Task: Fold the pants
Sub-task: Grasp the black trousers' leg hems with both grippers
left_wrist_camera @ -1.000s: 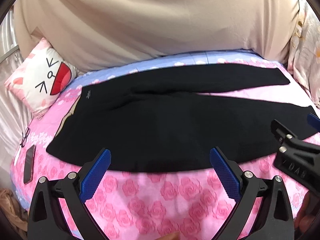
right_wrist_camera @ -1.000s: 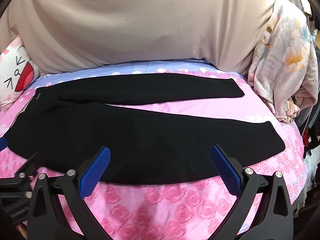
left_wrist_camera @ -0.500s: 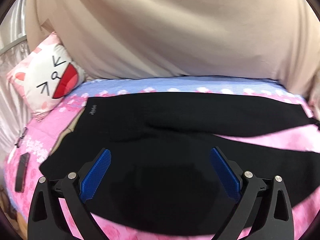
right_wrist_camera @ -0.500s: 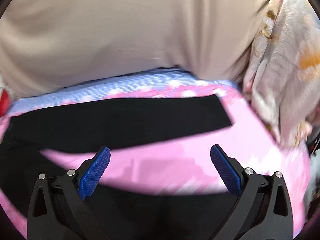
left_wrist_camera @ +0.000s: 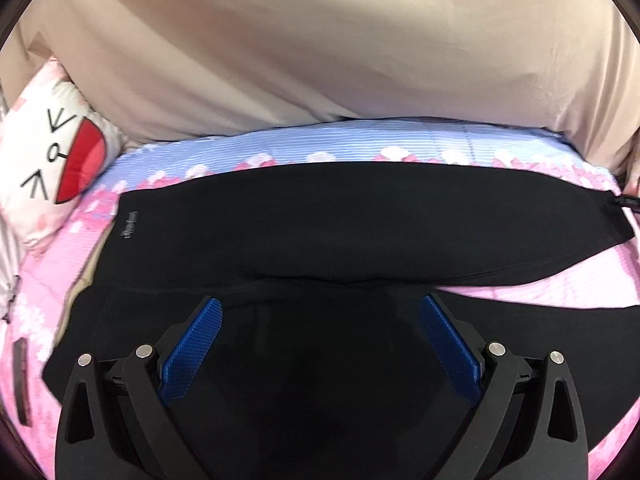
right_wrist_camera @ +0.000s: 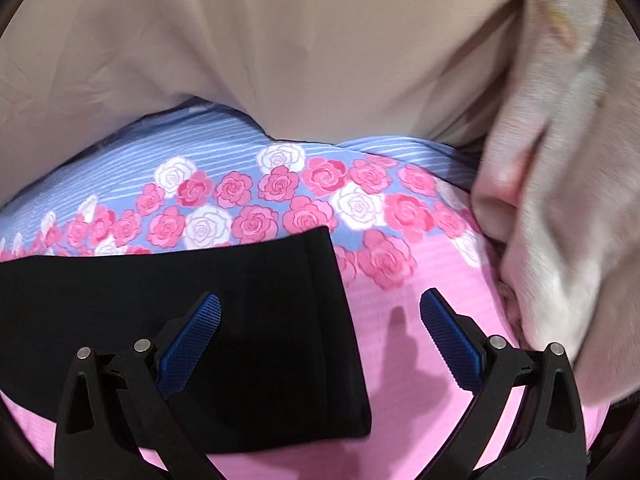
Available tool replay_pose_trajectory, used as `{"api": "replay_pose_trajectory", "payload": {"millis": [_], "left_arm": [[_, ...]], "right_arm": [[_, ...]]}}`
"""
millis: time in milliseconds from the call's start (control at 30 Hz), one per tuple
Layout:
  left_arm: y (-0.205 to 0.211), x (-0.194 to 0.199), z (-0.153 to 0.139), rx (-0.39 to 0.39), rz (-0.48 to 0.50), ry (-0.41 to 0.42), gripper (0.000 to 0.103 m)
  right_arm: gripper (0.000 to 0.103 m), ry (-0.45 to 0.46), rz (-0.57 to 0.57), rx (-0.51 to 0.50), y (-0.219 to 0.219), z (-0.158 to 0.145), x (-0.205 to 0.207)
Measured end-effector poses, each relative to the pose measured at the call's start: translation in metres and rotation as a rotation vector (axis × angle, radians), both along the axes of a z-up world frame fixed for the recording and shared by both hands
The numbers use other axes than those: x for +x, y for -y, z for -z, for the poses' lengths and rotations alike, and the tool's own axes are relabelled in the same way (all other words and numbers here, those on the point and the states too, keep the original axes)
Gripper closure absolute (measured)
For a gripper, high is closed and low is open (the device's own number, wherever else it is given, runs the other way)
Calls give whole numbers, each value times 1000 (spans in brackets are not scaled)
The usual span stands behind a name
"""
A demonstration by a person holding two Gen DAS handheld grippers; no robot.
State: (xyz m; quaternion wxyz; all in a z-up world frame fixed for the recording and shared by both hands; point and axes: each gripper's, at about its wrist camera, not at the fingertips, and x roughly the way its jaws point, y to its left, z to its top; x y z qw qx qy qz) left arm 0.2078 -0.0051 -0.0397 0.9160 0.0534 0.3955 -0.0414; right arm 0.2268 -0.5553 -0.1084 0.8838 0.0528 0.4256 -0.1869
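Bedsheet [right_wrist_camera: 420, 280] under pants [left_wrist_camera: 360, 220]; both grippers [left_wrist_camera: 320, 332] [right_wrist_camera: 320, 328] gape empty.

Left tool [left_wrist_camera: 320, 344] spread wide with nothing between its pads, right tool [right_wrist_camera: 320, 342] likewise spread wide

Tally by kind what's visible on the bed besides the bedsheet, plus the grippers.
Black pants: 1
Cartoon-face pillow: 1
Pale floral blanket: 1
Dark flat object at the bed's left edge, too blurred to identify: 1
Grippers, both open: 2, left gripper and right gripper
Total: 6
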Motion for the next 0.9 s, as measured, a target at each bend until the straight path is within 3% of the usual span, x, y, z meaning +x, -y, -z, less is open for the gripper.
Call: {"api": "replay_pose_trajectory", "payload": {"millis": [233, 333, 400, 467, 533, 667, 800, 900], "left_arm": [[10, 6, 5, 24, 25, 8, 6], [4, 24, 9, 73, 3, -52, 6], [-11, 33, 7, 69, -24, -49, 6], [-38, 49, -1, 48, -72, -37, 6], [-75, 70, -14, 19, -134, -21, 6], [-156, 126, -30, -5, -280, 14, 6], [-222, 185, -20, 101, -407, -48, 6], [-259, 215, -2, 78, -427, -142, 6]], "right_arm": [[5, 28, -89, 80, 9, 16, 14], [24, 58, -124, 114, 6, 16, 15], [40, 59, -142, 132, 2, 15, 17], [53, 53, -144, 122, -2, 14, 17], [59, 59, -143, 128, -4, 12, 14], [61, 56, -134, 119, -8, 11, 6], [61, 54, -117, 112, -14, 14, 5], [61, 55, -105, 113, -20, 17, 4]]}}
